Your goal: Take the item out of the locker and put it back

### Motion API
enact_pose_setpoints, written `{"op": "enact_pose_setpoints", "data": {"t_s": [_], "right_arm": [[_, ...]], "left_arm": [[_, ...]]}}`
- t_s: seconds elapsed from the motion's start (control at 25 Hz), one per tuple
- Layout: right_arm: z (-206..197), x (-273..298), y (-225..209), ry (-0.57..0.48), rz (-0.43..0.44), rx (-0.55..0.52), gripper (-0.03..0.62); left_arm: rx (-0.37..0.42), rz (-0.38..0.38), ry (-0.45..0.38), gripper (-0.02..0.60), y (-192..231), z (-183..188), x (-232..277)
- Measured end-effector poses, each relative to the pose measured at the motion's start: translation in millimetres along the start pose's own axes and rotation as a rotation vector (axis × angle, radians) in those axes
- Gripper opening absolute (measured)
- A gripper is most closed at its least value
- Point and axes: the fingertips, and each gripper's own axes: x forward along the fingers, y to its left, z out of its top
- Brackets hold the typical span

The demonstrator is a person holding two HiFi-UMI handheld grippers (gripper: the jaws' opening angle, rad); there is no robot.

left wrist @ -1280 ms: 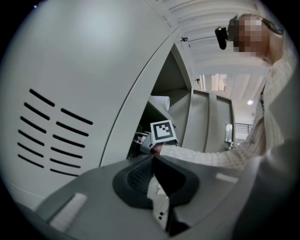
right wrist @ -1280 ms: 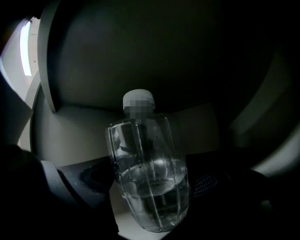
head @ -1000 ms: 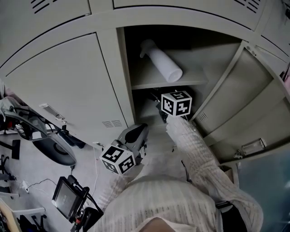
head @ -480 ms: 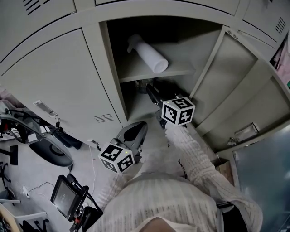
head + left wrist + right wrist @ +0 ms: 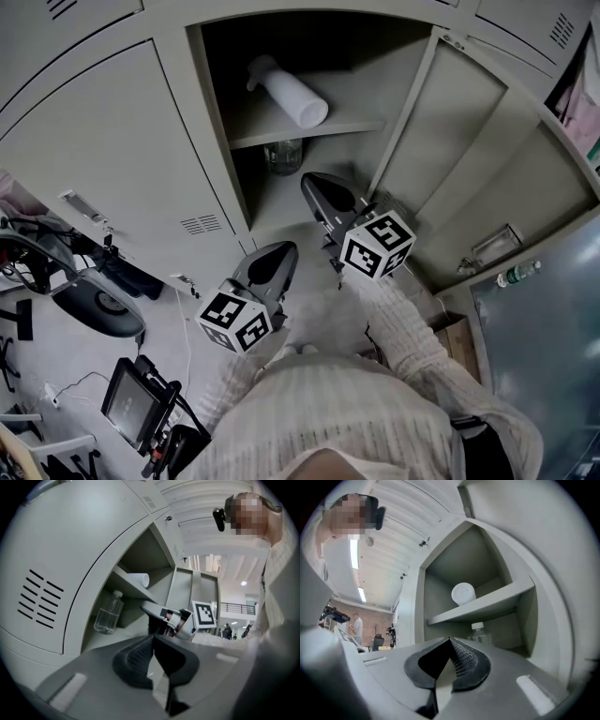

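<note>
Two grippers hang in front of the open locker (image 5: 214, 141), and neither has hold of anything. The right gripper (image 5: 311, 181) is just outside the lower compartment and points into it. Its jaws have just been closing and are pressed together with nothing between them; its own view shows the ribbed pads meeting at the tips. The left gripper (image 5: 286, 247) sits lower and further left, near the closed neighbouring door (image 5: 103, 141), and its jaws are likewise together on nothing. Each gripper carries a marker cube (image 5: 377, 246), and a white knitted sleeve (image 5: 403, 328) runs back from the right one.

The clear bottle (image 5: 283, 156) stands upright in the lower compartment, directly under the shelf (image 5: 347, 127) and towards the left wall. It is free of both grippers — the right gripper's tips are near it but clearly apart from it, and the left gripper is further off. The cap is on, and the shelf edge hides the bottle's top in the head view.

On the shelf above, a white bottle (image 5: 286, 92) lies on its side, with its flat round base towards the opening and its neck towards the back. The locker's own door (image 5: 469, 141) is swung wide open to the right.
</note>
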Motion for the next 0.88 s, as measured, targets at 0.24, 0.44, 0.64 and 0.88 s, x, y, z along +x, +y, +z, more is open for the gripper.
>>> {"op": "enact_pose_setpoints", "data": {"t_s": [0.24, 0.44, 0.64, 0.88], "right_arm": [[13.2, -29.7, 27.2, 0.000, -0.005, -0.103, 0.000], [30.0, -53.7, 48.7, -0.027, 0.000, -0.141, -0.001], [30.1, -67.2, 57.2, -0.017, -0.030, -0.169, -0.002], [18.0, -78.6, 56.8, 0.008, -0.066, -0.137, -0.002]], "left_arm": [[0.027, -0.009, -0.023, 0.008, -9.2, 11.8, 0.2], [0.063, -0.011, -0.038, 0.008, -17.1, 21.9, 0.3], [0.066, -0.019, -0.043, 0.008, -23.9, 24.4, 1.9], [0.059, -0.026, -0.055, 0.008, -27.6, 29.1, 1.1]]}}
